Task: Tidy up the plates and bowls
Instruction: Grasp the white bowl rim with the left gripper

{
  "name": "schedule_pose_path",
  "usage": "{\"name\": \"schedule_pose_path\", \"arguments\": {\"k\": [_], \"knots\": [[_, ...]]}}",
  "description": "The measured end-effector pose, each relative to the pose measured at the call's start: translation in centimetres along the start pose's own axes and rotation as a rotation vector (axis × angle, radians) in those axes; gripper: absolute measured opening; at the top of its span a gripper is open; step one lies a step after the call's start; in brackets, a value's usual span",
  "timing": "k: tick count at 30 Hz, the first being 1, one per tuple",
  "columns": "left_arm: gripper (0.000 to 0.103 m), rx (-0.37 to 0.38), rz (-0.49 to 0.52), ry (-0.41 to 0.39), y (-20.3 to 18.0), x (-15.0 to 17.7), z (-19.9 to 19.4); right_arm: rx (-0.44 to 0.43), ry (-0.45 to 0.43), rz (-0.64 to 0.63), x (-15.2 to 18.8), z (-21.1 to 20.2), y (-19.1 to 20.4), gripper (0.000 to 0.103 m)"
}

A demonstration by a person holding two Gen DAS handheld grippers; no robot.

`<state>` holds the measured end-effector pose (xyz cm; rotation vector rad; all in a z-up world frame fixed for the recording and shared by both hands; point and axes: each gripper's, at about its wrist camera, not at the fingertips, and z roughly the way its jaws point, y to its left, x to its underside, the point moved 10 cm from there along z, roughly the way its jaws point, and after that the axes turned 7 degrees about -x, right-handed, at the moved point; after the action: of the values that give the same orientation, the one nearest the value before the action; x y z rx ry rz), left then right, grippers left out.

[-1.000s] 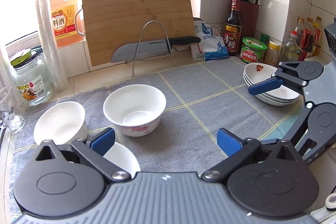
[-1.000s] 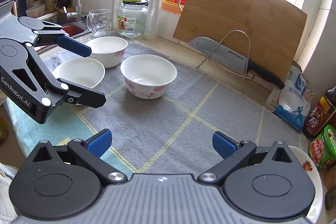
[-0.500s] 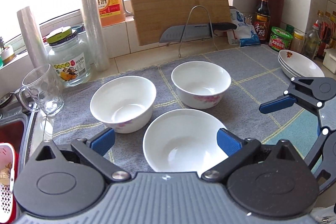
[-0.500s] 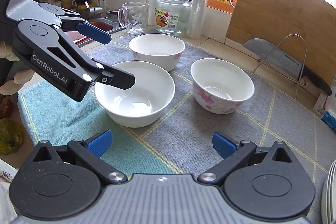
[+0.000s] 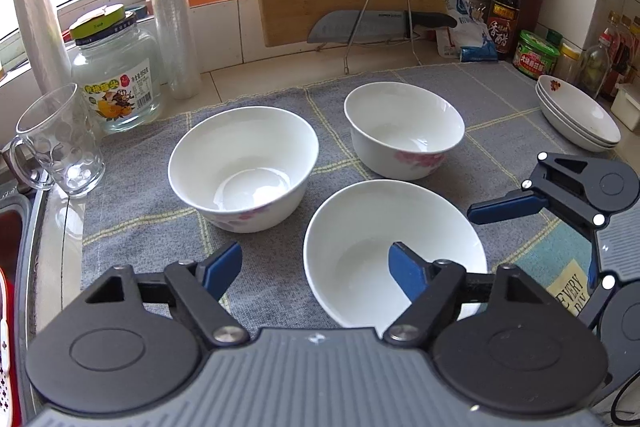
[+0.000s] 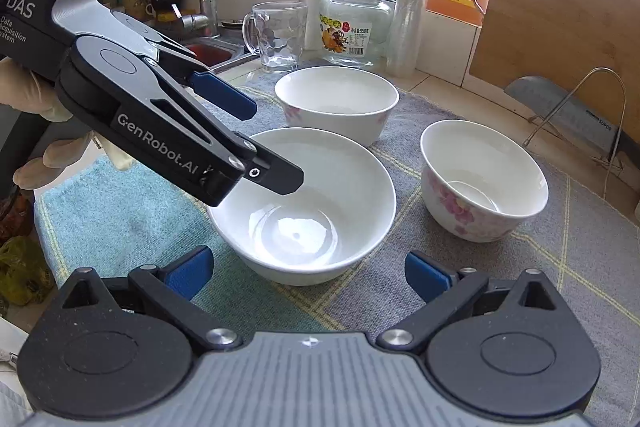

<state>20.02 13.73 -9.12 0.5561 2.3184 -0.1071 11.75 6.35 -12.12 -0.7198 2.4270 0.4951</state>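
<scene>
On a kitchen counter by the window, a grey checked cloth (image 5: 168,227) carries three white bowls grouped together, with a stack of plates (image 5: 576,119) far right. The left gripper (image 5: 316,267) has just been narrowing: one pad sits inside the nearest bowl (image 6: 320,211), the other outside its rim (image 6: 276,137), seemingly not yet pinching. The right gripper (image 6: 308,275) waits released near it.

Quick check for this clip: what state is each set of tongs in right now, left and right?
Left tongs: open, just been closing astride the near rim of the plain white ceramic bowl, pads not pressing.
Right tongs: open, empty.
</scene>
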Motion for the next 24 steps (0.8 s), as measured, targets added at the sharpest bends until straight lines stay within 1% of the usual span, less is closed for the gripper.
{"name": "schedule_pose_path", "arguments": {"k": [2, 3, 6, 9, 11, 13, 14, 15, 18, 24], "knots": [[0.070, 0.014, 0.011, 0.006, -0.2, -0.1, 0.3, 0.000, 0.001, -0.005, 0.0, 0.2, 0.1, 0.103], [0.067, 0.020, 0.013, 0.010, -0.3, -0.1, 0.5, -0.001, 0.001, -0.008, 0.0, 0.2, 0.1, 0.100], [0.062, 0.048, 0.013, 0.023, -0.5, -0.1, 0.9, -0.008, 0.007, -0.010, 0.0, 0.3, 0.1, 0.094], [0.058, 0.059, 0.018, 0.027, -0.8, -0.1, 1.1, -0.011, 0.010, -0.015, 0.1, 0.3, 0.1, 0.090], [0.056, 0.072, 0.022, 0.030, -1.0, -0.2, 1.2, -0.014, 0.010, -0.016, 0.0, 0.3, 0.1, 0.089], [0.052, 0.082, 0.026, 0.035, -1.2, -0.1, 1.2, -0.019, 0.009, -0.018, 0.0, 0.2, 0.1, 0.088], [0.048, 0.087, 0.029, 0.037, -1.3, -0.1, 1.3, -0.020, 0.008, -0.019, 0.0, 0.2, 0.1, 0.087], [0.047, 0.091, 0.031, 0.038, -1.4, -0.1, 1.3, -0.022, 0.008, -0.020, -0.1, 0.3, 0.1, 0.087], [0.046, 0.096, 0.033, 0.039, -1.5, -0.1, 1.4, -0.026, 0.007, -0.029, -0.2, 0.4, 0.2, 0.085], [0.046, 0.101, 0.034, 0.041, -1.5, -0.1, 1.4, -0.028, 0.009, -0.024, -0.2, 0.3, 0.2, 0.085]]}}
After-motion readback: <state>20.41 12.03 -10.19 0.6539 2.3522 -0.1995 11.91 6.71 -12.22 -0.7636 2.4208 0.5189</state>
